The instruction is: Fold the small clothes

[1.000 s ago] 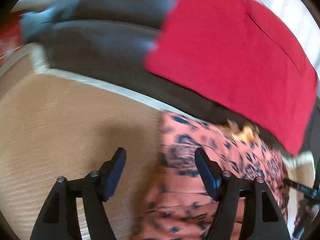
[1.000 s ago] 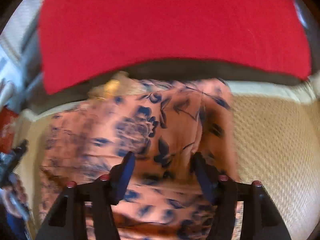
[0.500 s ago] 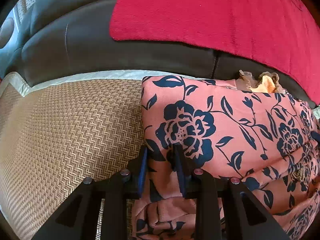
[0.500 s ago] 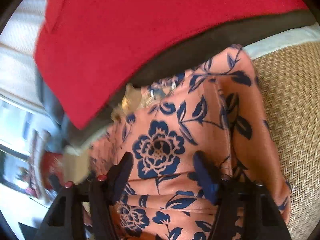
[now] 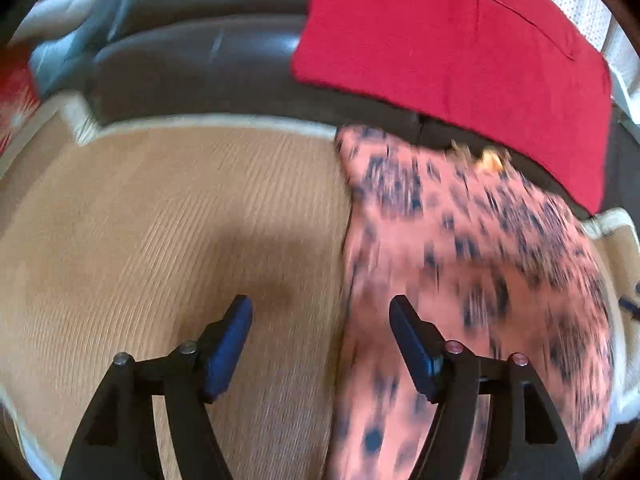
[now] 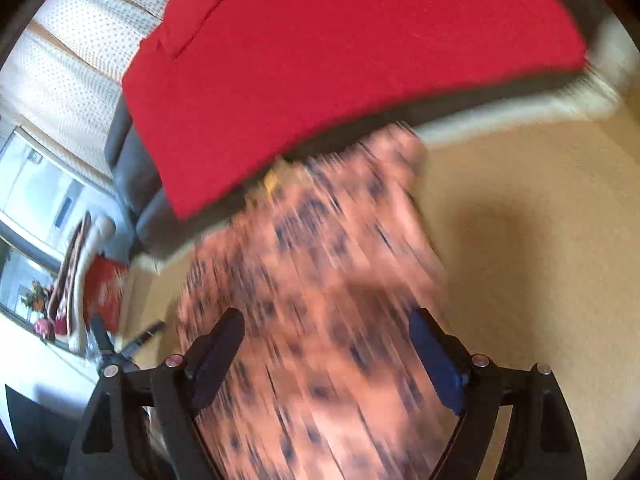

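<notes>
A salmon-pink garment with a dark blue flower print (image 5: 460,240) lies folded on a woven tan mat (image 5: 160,220), blurred by motion in both views. My left gripper (image 5: 320,312) hovers over the garment's left edge, its jaws opening, with nothing pinched; the right finger is above the cloth, the left one above the mat. In the right wrist view the same garment (image 6: 320,280) fills the centre. My right gripper (image 6: 328,328) hangs above it with jaws opening wide and no cloth between the pads.
A red cloth (image 5: 460,40) drapes over the dark leather sofa back (image 5: 192,52) behind the mat. A white perforated curtain (image 6: 80,40) and a window are at the right wrist view's left, with a red bag (image 6: 104,292) near the mat's corner.
The left gripper, shut on the garment's edge half a second ago, has let go, opened and pulled back leftward. The right gripper has widened and swung away; both views are now blurred.
</notes>
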{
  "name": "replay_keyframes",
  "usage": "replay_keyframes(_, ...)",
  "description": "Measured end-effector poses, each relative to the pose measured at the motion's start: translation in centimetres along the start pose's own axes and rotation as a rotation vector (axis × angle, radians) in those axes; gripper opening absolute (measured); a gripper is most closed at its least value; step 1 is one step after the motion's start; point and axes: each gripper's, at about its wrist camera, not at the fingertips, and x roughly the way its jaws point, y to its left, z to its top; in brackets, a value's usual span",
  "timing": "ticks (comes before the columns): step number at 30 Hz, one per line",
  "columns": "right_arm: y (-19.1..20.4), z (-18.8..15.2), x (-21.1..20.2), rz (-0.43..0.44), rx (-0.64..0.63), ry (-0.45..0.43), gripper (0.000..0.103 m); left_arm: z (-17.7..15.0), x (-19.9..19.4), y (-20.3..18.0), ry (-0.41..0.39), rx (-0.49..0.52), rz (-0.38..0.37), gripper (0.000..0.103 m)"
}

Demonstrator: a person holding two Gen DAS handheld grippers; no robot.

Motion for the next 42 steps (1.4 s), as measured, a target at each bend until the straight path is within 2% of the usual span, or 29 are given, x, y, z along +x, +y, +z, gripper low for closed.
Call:
replay_keyframes(4, -4.6, -9.3, -3.9, -0.033, 0.064, 0.101, 0.086, -6.8, -3.2, 1.0, 0.066, -0.042, -0.034, 0.072)
replay_keyframes(6, -5.4, -13.4, -4.9, -0.027, 0.102, 0.115, 0.081, -9.8, -4.4, 0.5, 0.081, -0.044, -0.039, 0.072)
replay_keyframes(7, -5.6, -14.8, -5.2, -0.017, 0.116, 0.109, 0.080, -10.3, -4.9, 0.2, 0.080, -0.042, -0.039, 0.072)
replay_keyframes(8, -5.7, -16.4, -5.3, 0.002, 0.138, 0.102, 0.076, -11.4, -5.3, -0.2, 0.080, -0.038, -0.042, 0.072)
replay_keyframes(11, -5.5, -18.4, -5.3, 0.020, 0.164, 0.086, 0.059, -13.1, -5.2, -1.2, 0.108, -0.044, -0.045, 0.072)
replay_keyframes(12, -5.6, -19.0, -5.5, 0.034, 0.172, 0.080, 0.043, -13.7, -5.2, -1.4, 0.118, -0.050, -0.056, 0.072)
replay_keyframes(13, -5.3, -19.0, -5.6, 0.045, 0.170, 0.082, 0.034, -13.8, -5.3, -1.6, 0.132, -0.049, -0.058, 0.071)
replay_keyframes(14, -4.9, -19.1, -5.2, 0.052, 0.160, 0.087, 0.033, -13.9, -5.1, -1.7, 0.133, -0.053, -0.055, 0.071)
replay_keyframes(17, -4.9, -19.2, -4.4, 0.038, 0.171, 0.093, 0.034, -14.0, -4.7, -2.1, 0.171, -0.072, -0.067, 0.071)
replay_keyframes(20, -4.4, -18.1, -3.8, 0.041, 0.184, 0.078, 0.036, -14.6, -4.5, -2.6, 0.173, -0.049, -0.051, 0.070)
replay_keyframes(21, -4.4, -18.2, -3.8, 0.044, 0.182, 0.075, 0.036, -14.7, -4.5, -2.4, 0.179, -0.051, -0.045, 0.066)
replay_keyframes(22, -4.5, -18.2, -3.6, 0.052, 0.186, 0.078, 0.036, -14.7, -4.4, -2.3, 0.187, -0.055, -0.033, 0.030)
replay_keyframes(23, -4.6, -18.2, -3.3, 0.057, 0.194, 0.082, 0.030, -14.6, -3.9, -2.2, 0.217, -0.059, -0.041, 0.007)
replay_keyframes(25, -4.6, -18.4, -2.7, 0.055, 0.205, 0.102, 0.009, -14.6, -3.9, -1.8, 0.218, -0.093, -0.078, 0.006)
replay_keyframes(29, -2.8, -18.4, -4.3, 0.109, 0.164, 0.104, 0.008, -14.2, -7.7, -0.3, 0.104, -0.140, -0.073, 0.006)
replay_keyframes(31, -1.6, -18.5, -5.2, 0.121, 0.133, 0.101, 0.008, -14.2, -9.0, 0.6, 0.079, -0.134, -0.071, 0.006)
replay_keyframes(35, -2.5, -20.0, -3.4, 0.081, 0.155, 0.183, 0.008, -15.1, -6.7, 1.5, 0.153, -0.146, -0.040, 0.006)
replay_keyframes(36, -3.0, -20.5, -2.8, 0.076, 0.182, 0.203, 0.008, -15.1, -6.6, 1.3, 0.151, -0.147, -0.040, 0.006)
replay_keyframes(38, -2.1, -20.5, -3.4, 0.103, 0.172, 0.173, 0.008, -14.8, -7.4, 0.4, 0.120, -0.122, -0.040, 0.006)
replay_keyframes(40, -1.3, -20.0, -4.2, 0.122, 0.150, 0.138, 0.008, -14.6, -7.0, -0.2, 0.128, -0.110, -0.044, 0.006)
replay_keyframes(42, -2.1, -20.0, -3.3, 0.089, 0.172, 0.172, 0.008, -14.7, -6.4, -0.3, 0.148, -0.120, -0.039, 0.006)
